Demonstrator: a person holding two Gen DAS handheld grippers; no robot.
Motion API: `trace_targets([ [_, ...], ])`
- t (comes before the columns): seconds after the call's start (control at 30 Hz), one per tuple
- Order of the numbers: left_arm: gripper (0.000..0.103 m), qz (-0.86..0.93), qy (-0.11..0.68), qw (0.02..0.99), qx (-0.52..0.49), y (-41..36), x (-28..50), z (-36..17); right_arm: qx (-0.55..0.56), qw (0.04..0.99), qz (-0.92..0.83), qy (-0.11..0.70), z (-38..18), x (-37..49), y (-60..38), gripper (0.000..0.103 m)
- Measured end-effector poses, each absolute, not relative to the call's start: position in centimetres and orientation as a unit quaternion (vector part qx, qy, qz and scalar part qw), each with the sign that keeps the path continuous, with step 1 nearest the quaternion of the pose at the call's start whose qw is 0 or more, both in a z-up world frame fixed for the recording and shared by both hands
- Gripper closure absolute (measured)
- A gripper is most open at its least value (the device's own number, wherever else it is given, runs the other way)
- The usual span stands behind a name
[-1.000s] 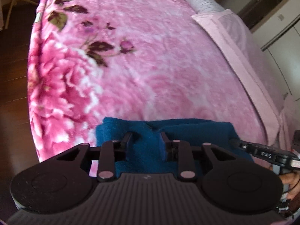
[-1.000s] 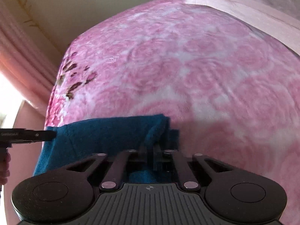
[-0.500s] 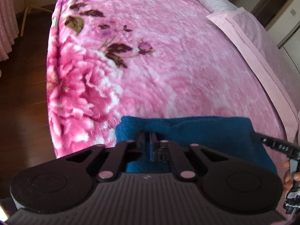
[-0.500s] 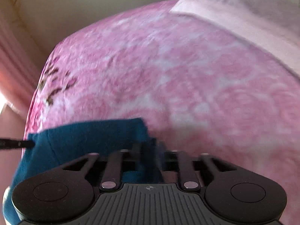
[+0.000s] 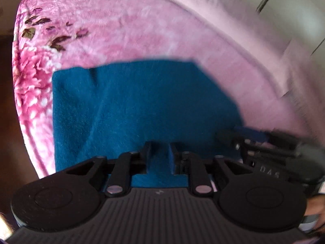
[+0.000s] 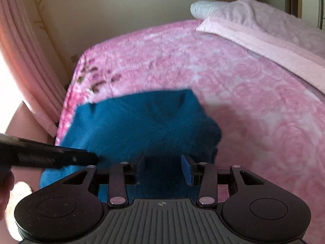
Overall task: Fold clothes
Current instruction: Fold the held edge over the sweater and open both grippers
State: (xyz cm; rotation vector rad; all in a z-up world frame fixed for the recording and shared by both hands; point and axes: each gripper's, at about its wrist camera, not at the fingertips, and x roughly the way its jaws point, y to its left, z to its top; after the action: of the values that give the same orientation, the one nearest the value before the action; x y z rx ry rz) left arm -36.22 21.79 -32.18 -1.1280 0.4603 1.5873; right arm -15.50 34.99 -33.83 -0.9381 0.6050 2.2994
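While our left tongs [image 5: 159,156] and right tongs [image 6: 164,168] were both opening around the teal fleece garment [image 5: 142,105] on the pink floral bed blanket [image 5: 121,30], its fold risked springing loose.

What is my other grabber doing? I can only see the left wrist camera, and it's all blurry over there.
Observer: In the right wrist view the right gripper has its jaws opening. The blue cloth lies between them, but the pads are not pressing it.
Operator: Is there anything over there that I can't see?
Observer: Yes, a pink curtain hangs just past the corner of the bed.
Operator: Can that camera see my left grabber?
Observer: Yes, the left gripper pokes in from the left edge, with its tip at the near left part of the cloth.
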Motion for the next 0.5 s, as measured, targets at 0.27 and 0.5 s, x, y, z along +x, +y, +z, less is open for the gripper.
trace_targets([
  [0.27, 0.085, 0.693, 0.206, 0.512, -0.463, 23.2, -36.5, -32.2, -0.381, 0.285, 0.85, 0.226, -35.7, -18.1, 37.2, 0.061],
  [0.5, 0.087, 0.709, 0.185, 0.48, -0.482, 17.8, -36.9, -29.8, -0.346, 0.295, 0.858, 0.238, -31.7, -14.4, 34.3, 0.061],
])
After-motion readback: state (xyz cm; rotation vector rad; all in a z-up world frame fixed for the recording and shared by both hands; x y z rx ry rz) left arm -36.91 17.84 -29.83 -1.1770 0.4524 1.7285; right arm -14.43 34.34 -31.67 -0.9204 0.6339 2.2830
